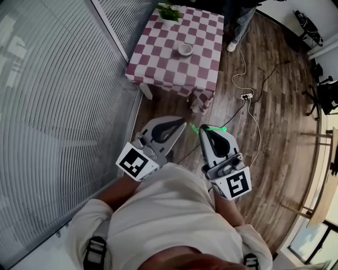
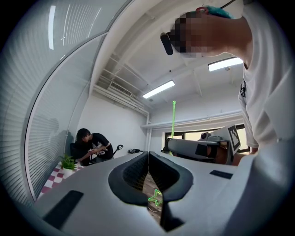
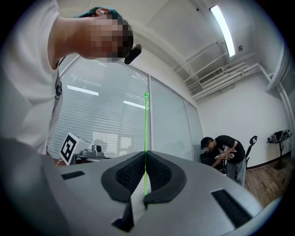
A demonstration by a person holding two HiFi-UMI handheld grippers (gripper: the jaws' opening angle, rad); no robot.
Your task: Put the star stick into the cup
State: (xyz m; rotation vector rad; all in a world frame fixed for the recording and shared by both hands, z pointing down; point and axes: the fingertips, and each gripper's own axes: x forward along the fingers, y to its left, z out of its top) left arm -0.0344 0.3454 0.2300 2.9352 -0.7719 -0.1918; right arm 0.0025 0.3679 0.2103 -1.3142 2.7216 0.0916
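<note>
Green shows thinly here; the star stick (image 3: 146, 138) is only a bright line in the right gripper view, rising straight out of the right claw (image 3: 145, 154), its top end fading against the window blinds (image 3: 106, 120); part of its lower run is hidden behind the black pads (image 3: 129, 173). That claw is clamped on it, jaws together, with the stick pinched in the seam. In the head view the stick lies crosswise over the claw's nose, mostly a faint streak; the star (image 1: 194, 128) sits just off the claw's left side, between the two claws. The left claw (image 2: 148, 154) has its tips pressed together with nothing between them; the star peeps through the gap behind those tips, against the wooden floor (image 1: 274, 137); whether it touches that claw cannot be told. Both claws sit close to the person's chest, with the arms cut off by the white shirt (image 1: 169, 211). The cup (image 1: 185, 50), small, white and hard to make out, stands on the checked desk (image 1: 158, 58), well apart from both claws and near a potted plant (image 1: 169, 13); a second person (image 1: 240, 21) beyond the desk is cut off at the legs.
</note>
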